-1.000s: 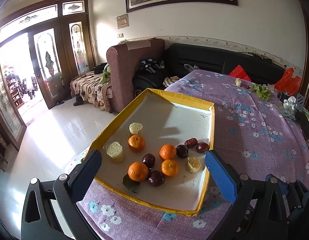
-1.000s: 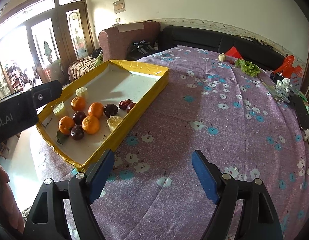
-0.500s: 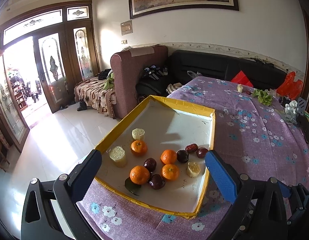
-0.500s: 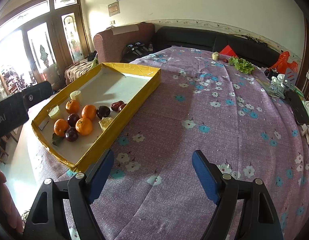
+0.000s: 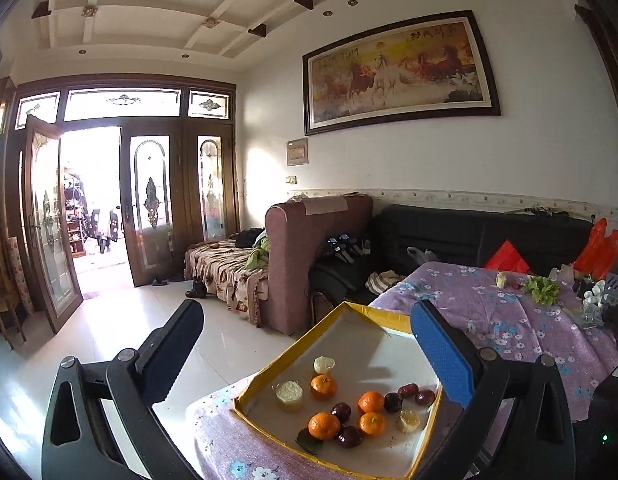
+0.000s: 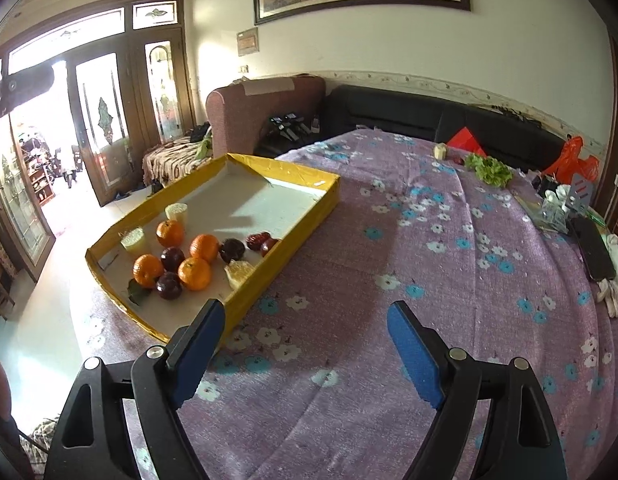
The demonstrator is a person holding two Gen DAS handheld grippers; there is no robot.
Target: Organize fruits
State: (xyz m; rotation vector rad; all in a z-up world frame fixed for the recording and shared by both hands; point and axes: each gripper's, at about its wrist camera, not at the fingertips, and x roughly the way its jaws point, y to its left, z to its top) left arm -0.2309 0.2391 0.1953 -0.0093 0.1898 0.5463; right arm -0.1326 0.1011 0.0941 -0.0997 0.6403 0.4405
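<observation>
Holding both my grippers, left (image 5: 309, 344) and right (image 6: 305, 332), spread and empty, above the yellow-rimmed cardboard tray (image 6: 297, 216) corralling mixed round fruits (image 6: 199, 248).

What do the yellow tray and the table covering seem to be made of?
The yellow tray looks like cardboard wrapped in glossy yellow tape: the walls crease, the corners fold and the rim shines; its floor is matt white, probably paper or board. The table covering looks like woven cloth, matt purple with printed flowers and soft wrinkles.
</observation>
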